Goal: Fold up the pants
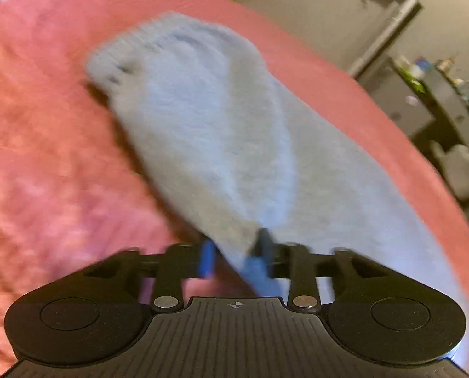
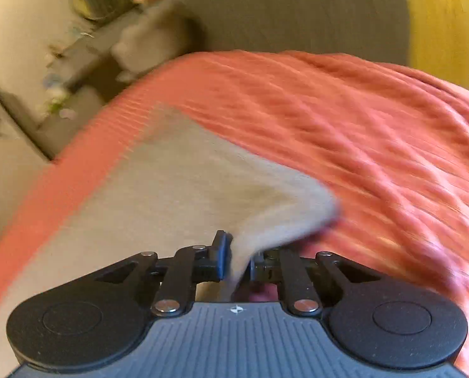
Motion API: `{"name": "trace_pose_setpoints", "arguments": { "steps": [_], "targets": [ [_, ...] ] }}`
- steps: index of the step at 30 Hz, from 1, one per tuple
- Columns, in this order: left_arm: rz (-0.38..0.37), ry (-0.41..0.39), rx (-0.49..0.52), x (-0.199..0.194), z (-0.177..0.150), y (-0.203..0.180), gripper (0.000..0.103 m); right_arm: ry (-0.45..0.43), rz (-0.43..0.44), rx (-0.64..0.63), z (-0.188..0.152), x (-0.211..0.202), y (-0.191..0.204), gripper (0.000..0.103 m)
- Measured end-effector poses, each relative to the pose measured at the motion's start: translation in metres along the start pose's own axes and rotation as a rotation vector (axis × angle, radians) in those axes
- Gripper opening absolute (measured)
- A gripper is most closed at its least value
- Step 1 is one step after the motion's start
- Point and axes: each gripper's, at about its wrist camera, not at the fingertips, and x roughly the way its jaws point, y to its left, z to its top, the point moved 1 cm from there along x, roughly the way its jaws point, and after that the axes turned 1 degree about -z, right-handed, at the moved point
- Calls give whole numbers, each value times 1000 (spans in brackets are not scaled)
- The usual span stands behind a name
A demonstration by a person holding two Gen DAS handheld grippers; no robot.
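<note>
Light grey pants (image 1: 209,126) lie stretched over a pink-red bedspread (image 1: 45,157). In the left wrist view the cloth runs from its ribbed far end down into my left gripper (image 1: 237,252), which is shut on a pinch of the pants and lifts it a little. In the right wrist view the pants (image 2: 177,182) look beige-grey, and my right gripper (image 2: 237,258) is shut on a raised corner of them. Both views are blurred by motion.
The bedspread (image 2: 376,145) fills most of both views. Past the bed's edge stand a dark cabinet with small items (image 1: 436,94), a cluttered shelf (image 2: 67,72) and a yellow curtain (image 2: 439,19).
</note>
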Motion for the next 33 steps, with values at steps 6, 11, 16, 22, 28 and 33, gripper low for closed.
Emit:
{"name": "trace_pose_setpoints", "arguments": {
  "steps": [6,11,16,22,28,33],
  "targets": [
    [98,-326,182,-49,0,-49,71,-306,-296,-17,12,-55,17,54],
    [-278,-272,221,-5,-11,-122,80,-185,218,-74,-15,-49,116,63],
    [-300,-184,270,69,-19,-153,74,427,761,-80,-102,20,228,63],
    [-108,-271,458,93,-5,-129,62,414,792,-198,-112,57,243,39],
    [60,-344,299,92,40,-63,65,265,664,-58,-53,91,180,13],
    [233,-440,231,77,54,-21,39,106,514,21,-13,99,126,13]
  ]
}}
